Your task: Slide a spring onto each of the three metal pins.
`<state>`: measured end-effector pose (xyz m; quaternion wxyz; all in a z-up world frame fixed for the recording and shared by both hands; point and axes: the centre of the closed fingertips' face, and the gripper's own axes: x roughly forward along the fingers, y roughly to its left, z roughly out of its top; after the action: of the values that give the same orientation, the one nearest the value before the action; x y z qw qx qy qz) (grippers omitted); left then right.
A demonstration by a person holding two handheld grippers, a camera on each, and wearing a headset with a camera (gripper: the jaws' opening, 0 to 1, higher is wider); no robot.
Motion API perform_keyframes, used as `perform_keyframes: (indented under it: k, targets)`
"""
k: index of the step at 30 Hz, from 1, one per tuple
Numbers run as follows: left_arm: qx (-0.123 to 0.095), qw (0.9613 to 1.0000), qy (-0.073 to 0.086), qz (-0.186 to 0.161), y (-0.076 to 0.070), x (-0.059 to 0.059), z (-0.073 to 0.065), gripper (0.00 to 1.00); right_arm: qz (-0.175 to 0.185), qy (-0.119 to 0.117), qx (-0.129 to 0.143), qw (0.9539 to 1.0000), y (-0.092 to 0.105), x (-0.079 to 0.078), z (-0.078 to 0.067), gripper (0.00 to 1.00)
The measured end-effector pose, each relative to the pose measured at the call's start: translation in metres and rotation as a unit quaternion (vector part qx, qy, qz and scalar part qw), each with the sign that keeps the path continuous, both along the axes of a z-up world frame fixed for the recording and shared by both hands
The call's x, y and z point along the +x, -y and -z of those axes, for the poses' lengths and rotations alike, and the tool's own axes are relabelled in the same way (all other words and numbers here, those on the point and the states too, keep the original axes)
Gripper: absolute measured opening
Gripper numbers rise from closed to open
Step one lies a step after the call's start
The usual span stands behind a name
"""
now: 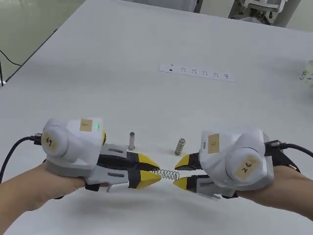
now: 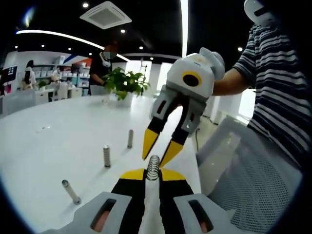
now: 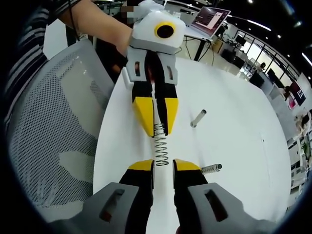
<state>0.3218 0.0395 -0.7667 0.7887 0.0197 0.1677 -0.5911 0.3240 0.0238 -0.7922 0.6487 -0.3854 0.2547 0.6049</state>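
The white bench (image 1: 122, 58) spreads away from the person, and both grippers are held low over its near edge, pointing inward at each other.

The left hand (image 1: 51, 185) comes in from the left with its forearm roughly level. It holds the left gripper (image 1: 157, 172) sideways, so the yellow-tipped fingers aim right. The right hand (image 1: 276, 188) mirrors it from the other side, and the right gripper (image 1: 176, 175) aims left. The two sets of tips sit just apart, nearly nose to nose.

A white power strip (image 1: 195, 72) lies well back on the bench.

A bare pin (image 1: 131, 141) stands upright on the bench just beyond the left gripper. A pin already wearing a spring (image 1: 180, 146) stands just beyond the right gripper's tips. The left gripper view shows a third pin (image 2: 71, 191), which looks bare, near the lower left.

The loose spring (image 1: 166, 173) hangs level in the air, bridging the gap between the grippers. The left gripper's fingers are closed on one end of it (image 2: 154, 166). The right gripper's fingers (image 3: 141, 166) stand apart, straddling the spring's free end (image 3: 161, 146) without pinching it.
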Motion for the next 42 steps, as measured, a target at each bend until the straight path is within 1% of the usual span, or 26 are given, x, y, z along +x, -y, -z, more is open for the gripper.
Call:
perform_keyframes:
  k: [4,8,12,19,25,28,32,42]
  targets:
    - [-0.001,1.0,-0.001,0.0,0.0,-0.001,-0.001,0.02,-0.003,0.001,-0.001,1.0,0.0,-0.001,0.002,0.12]
    - [0.0,1.0,-0.003,0.002,0.001,-0.001,-0.001,0.02,-0.01,0.004,0.006,0.9999,-0.002,-0.003,-0.001,0.1]
    - [0.001,1.0,-0.002,0.003,0.001,-0.002,-0.001,0.02,-0.015,0.005,0.001,0.9999,-0.001,-0.004,0.001,0.08]
    - [0.003,1.0,-0.004,0.003,0.0,-0.002,0.001,0.02,-0.023,0.007,0.003,0.9997,-0.001,-0.006,-0.001,0.07]
    - [0.002,1.0,-0.005,0.004,0.0,-0.003,0.001,0.02,-0.041,0.02,-0.001,0.9989,-0.001,-0.006,-0.01,0.07]
    - [0.006,1.0,-0.002,0.006,0.0,-0.003,0.003,0.02,-0.05,0.023,0.002,0.9985,-0.002,-0.006,-0.015,0.07]
    - [0.006,1.0,-0.003,0.004,0.0,-0.002,0.003,0.02,-0.061,0.032,-0.002,0.9976,-0.004,-0.006,-0.019,0.07]
    - [0.013,0.9999,0.002,0.007,-0.002,-0.001,0.005,0.02,-0.087,0.044,-0.008,0.9952,-0.01,-0.007,-0.028,0.07]
